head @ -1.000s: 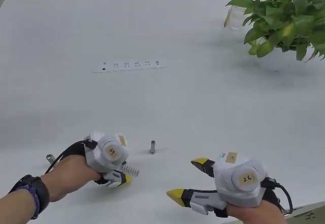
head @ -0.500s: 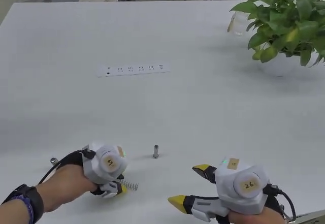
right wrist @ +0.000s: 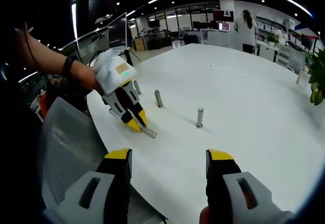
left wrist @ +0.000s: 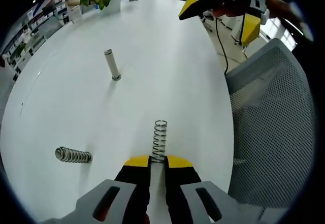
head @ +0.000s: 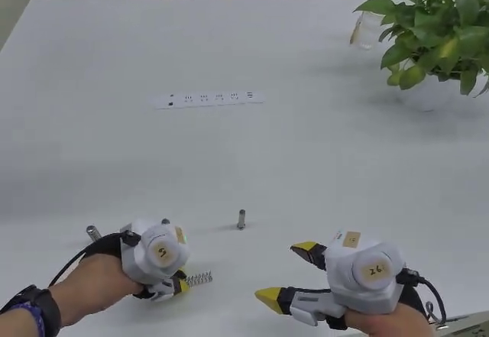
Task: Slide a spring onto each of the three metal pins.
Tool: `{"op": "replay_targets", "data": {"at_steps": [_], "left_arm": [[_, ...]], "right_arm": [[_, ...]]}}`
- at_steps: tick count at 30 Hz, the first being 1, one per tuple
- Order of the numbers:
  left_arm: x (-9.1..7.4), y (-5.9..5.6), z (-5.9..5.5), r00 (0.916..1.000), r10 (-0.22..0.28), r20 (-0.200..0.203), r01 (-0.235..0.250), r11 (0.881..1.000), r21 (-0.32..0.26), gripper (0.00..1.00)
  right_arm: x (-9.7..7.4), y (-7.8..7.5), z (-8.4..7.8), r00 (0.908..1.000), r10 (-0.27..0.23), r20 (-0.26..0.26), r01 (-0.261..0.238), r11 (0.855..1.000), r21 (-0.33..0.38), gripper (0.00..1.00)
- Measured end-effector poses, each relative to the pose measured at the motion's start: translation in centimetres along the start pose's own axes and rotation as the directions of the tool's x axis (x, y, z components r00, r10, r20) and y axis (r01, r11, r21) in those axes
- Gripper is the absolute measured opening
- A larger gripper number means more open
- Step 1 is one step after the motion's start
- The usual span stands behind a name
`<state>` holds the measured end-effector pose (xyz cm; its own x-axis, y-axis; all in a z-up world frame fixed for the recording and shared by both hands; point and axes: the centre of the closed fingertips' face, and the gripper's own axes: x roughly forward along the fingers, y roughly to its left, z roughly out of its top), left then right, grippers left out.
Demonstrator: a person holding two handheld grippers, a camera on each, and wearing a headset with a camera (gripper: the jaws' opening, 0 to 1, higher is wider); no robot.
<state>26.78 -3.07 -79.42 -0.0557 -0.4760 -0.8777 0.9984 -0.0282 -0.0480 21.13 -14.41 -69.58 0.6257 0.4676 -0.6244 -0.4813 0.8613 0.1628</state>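
Endwise, spring [left wrist: 160,136] juts from left gripper's [left wrist: 158,159] clamped jaws.

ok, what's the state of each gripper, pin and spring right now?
left gripper: shut on spring
spring: clamped at one end, on no pin
right gripper: open, empty
middle pin: upright, bare
near pin: upright, spring on it
far-left pin: upright, spring unclear

Bright, even overhead light — soft shadows on the white table [head: 306,161]; fisheye edges bend.
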Motion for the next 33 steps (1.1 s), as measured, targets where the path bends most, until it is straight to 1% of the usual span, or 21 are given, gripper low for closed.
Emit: {"op": "replay_targets", "data": {"at_steps": [2,5,11,14,19,21,26,28,33], "left_arm": [[-0.2,-0.2,-0.2,1.0000,-0.002,0.004,0.002,1.000,-0.020,0.03],[-0.5,-0.4,-0.5,0.9999,0.006,0.009,-0.005,0.999,-0.034,0.02],[-1.3,-0.3,-0.9,0.9994,0.025,0.023,-0.023,0.998,-0.063,0.02],[-1.7,-0.4,-1.3,0.9989,0.036,0.031,-0.033,0.996,-0.082,0.02],[-2.5,-0.7,-1.7,0.9975,0.050,0.050,-0.045,0.994,-0.099,0.02],[-2.9,-0.9,-1.6,0.9967,0.054,0.062,-0.047,0.994,-0.100,0.02],[-3.7,-1.3,-2.0,0.9945,0.069,0.078,-0.061,0.993,-0.104,0.02],[-4.1,-1.6,-2.0,0.9925,0.077,0.095,-0.065,0.991,-0.119,0.02],[-4.6,-2.3,-2.2,0.9911,0.083,0.104,-0.071,0.990,-0.120,0.02]], "right_arm": [[0.1,0.3,0.0,1.0000,0.004,-0.001,-0.004,1.000,-0.001,0.57],[0.3,0.6,-0.1,0.9999,0.010,-0.003,-0.010,1.000,-0.002,0.57],[0.6,1.3,-0.1,0.9997,0.022,-0.006,-0.022,1.000,-0.007,0.57],[0.8,1.5,-0.1,0.9996,0.028,-0.006,-0.028,1.000,-0.009,0.57],[1.1,2.2,-0.1,0.9987,0.050,-0.010,-0.050,0.999,-0.017,0.57],[1.2,2.4,-0.1,0.9984,0.056,-0.012,-0.056,0.998,-0.021,0.57],[1.5,3.0,0.1,0.9973,0.073,-0.011,-0.073,0.997,-0.022,0.56],[1.7,3.3,0.2,0.9968,0.080,-0.009,-0.080,0.996,-0.027,0.55],[2.0,4.0,0.4,0.9949,0.101,-0.010,-0.101,0.994,-0.035,0.54]]}}
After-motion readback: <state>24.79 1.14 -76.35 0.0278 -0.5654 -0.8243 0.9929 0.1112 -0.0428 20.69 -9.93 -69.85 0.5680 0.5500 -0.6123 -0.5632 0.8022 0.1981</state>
